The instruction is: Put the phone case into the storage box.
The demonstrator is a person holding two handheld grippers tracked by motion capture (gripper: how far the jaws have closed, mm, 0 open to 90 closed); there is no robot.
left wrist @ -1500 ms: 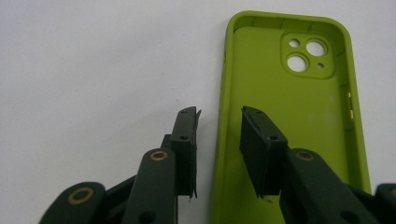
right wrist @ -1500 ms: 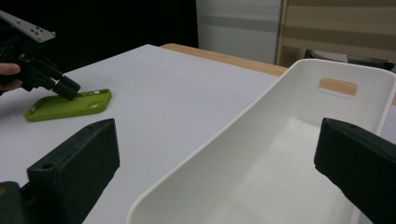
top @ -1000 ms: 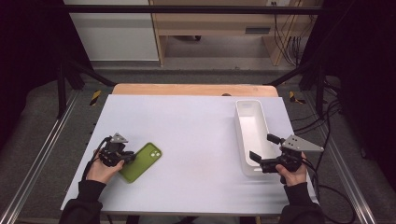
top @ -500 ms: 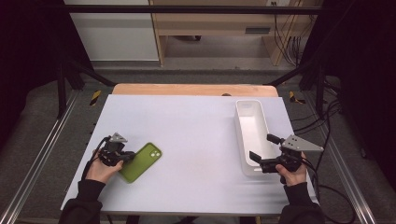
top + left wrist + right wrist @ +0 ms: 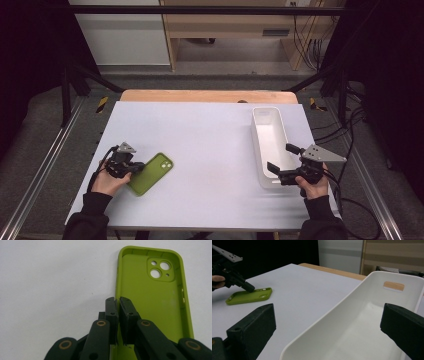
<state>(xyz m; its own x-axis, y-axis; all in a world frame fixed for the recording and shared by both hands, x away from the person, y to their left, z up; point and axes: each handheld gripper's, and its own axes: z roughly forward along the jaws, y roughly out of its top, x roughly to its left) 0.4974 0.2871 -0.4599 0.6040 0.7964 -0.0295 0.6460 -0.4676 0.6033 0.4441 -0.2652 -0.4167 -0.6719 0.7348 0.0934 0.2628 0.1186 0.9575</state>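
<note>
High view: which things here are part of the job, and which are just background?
In use:
- green phone case, its side wall pinched by the left gripper
- white bin, near end between the open right gripper jaws

Background:
- wooden shelf unit
- floor cables

This looks like a lab or recording studio set up for data capture. A white table (image 5: 210, 130) stands inside a black metal frame (image 5: 210, 9), with black curtains (image 5: 30, 60) at both sides. Bundles of cables (image 5: 350, 135) trail across the grey carpeted floor (image 5: 45, 135), and plain wooden furniture (image 5: 235, 30) stands behind.
</note>
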